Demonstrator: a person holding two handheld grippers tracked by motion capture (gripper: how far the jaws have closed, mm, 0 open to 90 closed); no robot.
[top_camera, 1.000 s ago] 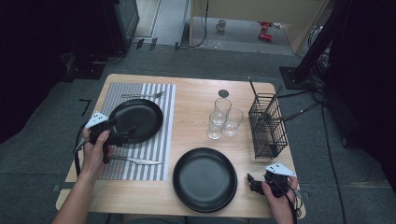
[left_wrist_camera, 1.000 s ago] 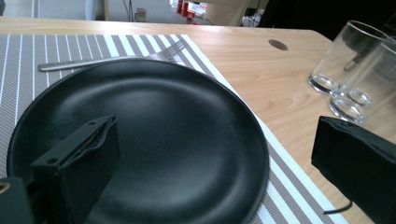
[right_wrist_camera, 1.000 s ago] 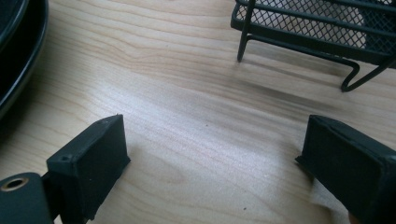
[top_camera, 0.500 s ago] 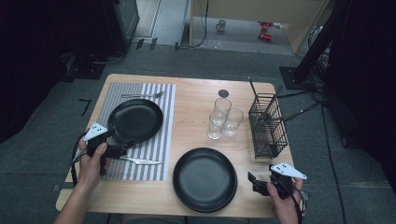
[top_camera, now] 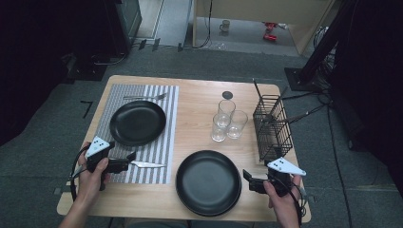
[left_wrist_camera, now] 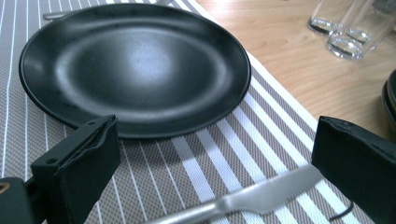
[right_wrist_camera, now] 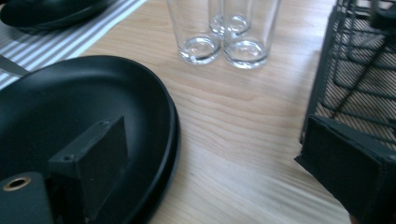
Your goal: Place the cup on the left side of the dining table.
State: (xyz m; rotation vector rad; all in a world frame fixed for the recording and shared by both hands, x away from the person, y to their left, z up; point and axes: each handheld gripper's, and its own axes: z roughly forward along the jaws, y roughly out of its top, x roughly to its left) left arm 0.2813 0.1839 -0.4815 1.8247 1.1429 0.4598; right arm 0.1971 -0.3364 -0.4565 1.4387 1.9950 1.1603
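Knife blade is lying between the spread jaws of the left gripper, flat on the striped placemat, its tip pointing toward the jaw seen at right in the left gripper view. Those jaws are standing released, touching nothing, and the knife is resting low between them rather than being pinched. Just beyond the jaws, a black plate is sitting on the same placemat, and a fork is lying past the plate's far rim.

Right gripper is hovering with its jaws also released and gripping nothing. A stack of black plates is sitting under and beside the jaw seen at left in the right gripper view, while a black wire basket is standing just beyond the other jaw. Ahead of these jaws, three clear glasses are clustering on the bare table.
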